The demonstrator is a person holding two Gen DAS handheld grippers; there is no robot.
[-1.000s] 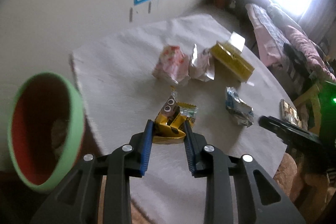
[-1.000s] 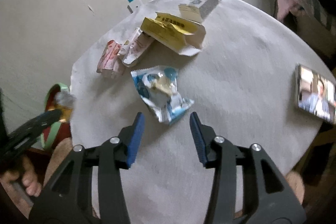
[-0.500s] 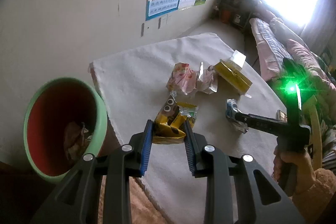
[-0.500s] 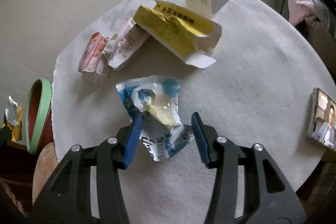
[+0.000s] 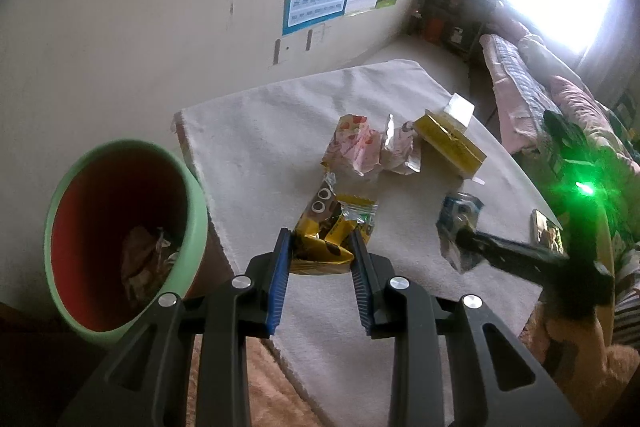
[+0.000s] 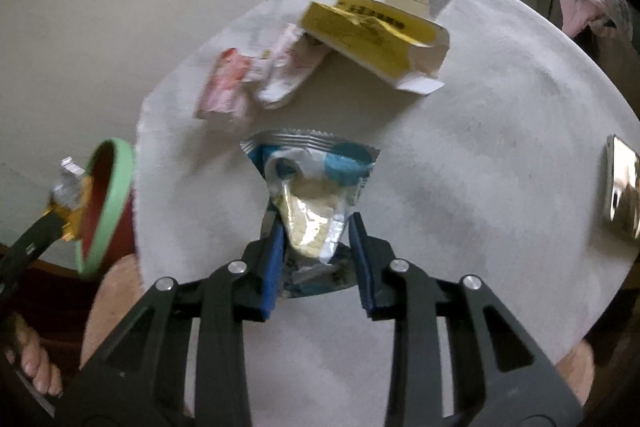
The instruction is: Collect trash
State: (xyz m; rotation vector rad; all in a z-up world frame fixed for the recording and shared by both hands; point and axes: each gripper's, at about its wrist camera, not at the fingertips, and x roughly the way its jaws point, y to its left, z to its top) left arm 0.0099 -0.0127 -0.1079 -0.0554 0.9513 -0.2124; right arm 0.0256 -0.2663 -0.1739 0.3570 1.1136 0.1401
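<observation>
The right gripper [image 6: 316,251] has just closed onto the blue wrapper [image 6: 312,183]; the left gripper [image 5: 320,261] still clamps the yellow wrapper [image 5: 324,247].

Left of the yellow box [image 6: 372,39] wrappers [image 6: 260,79] crowd the worktop [image 6: 500,131]; its right seems bare up to the phone [image 6: 622,187].

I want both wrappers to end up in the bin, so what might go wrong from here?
1. The left claw grips the yellow wrapper beside the green-rimmed bin, not over its mouth; a release now would likely miss.
2. The right claw, whose jaws have just been closing, pinches only the lower end of the blue wrapper; the slick foil may slip out on lifting.
</observation>
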